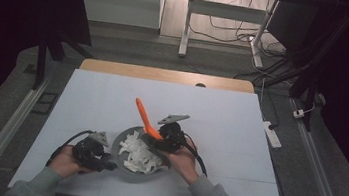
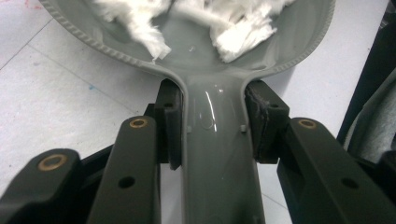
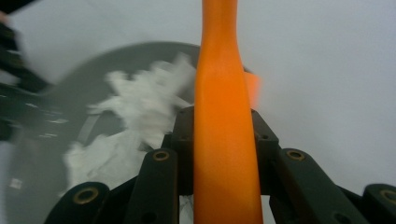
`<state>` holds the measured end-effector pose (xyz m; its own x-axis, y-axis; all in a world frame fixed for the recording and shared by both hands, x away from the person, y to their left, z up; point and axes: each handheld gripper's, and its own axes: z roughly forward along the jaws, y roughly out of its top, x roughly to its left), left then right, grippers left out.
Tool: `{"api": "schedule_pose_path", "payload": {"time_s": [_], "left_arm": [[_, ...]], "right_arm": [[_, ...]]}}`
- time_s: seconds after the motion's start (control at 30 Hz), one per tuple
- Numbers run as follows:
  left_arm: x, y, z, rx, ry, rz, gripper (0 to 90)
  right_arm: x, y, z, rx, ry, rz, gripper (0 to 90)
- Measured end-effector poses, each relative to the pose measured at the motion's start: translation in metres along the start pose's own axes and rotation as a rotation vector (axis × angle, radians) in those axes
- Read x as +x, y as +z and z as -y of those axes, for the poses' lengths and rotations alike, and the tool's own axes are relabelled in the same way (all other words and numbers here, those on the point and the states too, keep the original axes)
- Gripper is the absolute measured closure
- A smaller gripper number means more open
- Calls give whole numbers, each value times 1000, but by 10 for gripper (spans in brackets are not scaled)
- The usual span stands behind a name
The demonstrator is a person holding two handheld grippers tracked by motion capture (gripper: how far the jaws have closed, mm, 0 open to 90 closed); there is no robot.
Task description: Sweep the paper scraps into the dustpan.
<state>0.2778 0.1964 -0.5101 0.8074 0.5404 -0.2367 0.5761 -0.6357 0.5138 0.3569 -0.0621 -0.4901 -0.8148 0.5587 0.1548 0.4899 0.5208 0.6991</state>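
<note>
— Jaws first: how do they stand on your side?

— Both pairs are clamped. On my left gripper (image 2: 212, 126) the two black pads press the flat grey handle (image 2: 217, 172) of the pan (image 2: 299, 51) from either side, just below where the handle widens into the bowl. On my right gripper (image 3: 224, 140) the jaws squeeze the shaft of the orange spatula (image 3: 223, 116), which runs straight up between them.

— And from above?

— In the high view my left hand (image 1: 66, 161) sits nearest me at the pan's left edge, with the left gripper (image 1: 104, 162) pointing right into the handle. My right hand (image 1: 182, 159) comes in at the pan's right edge, and the right gripper (image 1: 160, 137) holds the orange spatula (image 1: 146, 118) tilted, its free end rising up and away to the left, its lower end over the pan's far right rim.

— What is in the pan?

— White shreds (image 1: 138, 154), torn and fibrous, heaped across the middle of the pan (image 1: 119, 144). In the right gripper view the shreds (image 3: 140, 112) lie left of the spatula, though that side is blurred.

— Where does the pan sit?

— On the white table cover (image 1: 240, 121), near my edge and about midway across. Beyond it a strip of wooden table (image 1: 165, 74) shows, then grey floor (image 1: 217, 58) with cables and a white desk frame (image 1: 187, 24).
</note>
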Motion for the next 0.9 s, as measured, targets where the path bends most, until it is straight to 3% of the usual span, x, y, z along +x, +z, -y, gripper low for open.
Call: {"api": "schedule_pose_path", "payload": {"time_s": [0.1,0.2,0.47,0.7,0.9], "left_arm": [[0,0,0,-2,-1,-2,612],[0,0,1,-4,-1,-1,612],[1,0,3,-8,-6,-6,612],[0,1,2,-13,-18,-13,612],[1,2,1,-14,-29,-21,612]], "right_arm": [[12,2,-4,-9,-32,-31,703],[12,-6,-7,-39,-57,-9,703],[-21,-33,-7,-98,-9,99,703],[-50,-33,2,-63,57,198,704],[-49,-18,7,5,91,204,704]]}}
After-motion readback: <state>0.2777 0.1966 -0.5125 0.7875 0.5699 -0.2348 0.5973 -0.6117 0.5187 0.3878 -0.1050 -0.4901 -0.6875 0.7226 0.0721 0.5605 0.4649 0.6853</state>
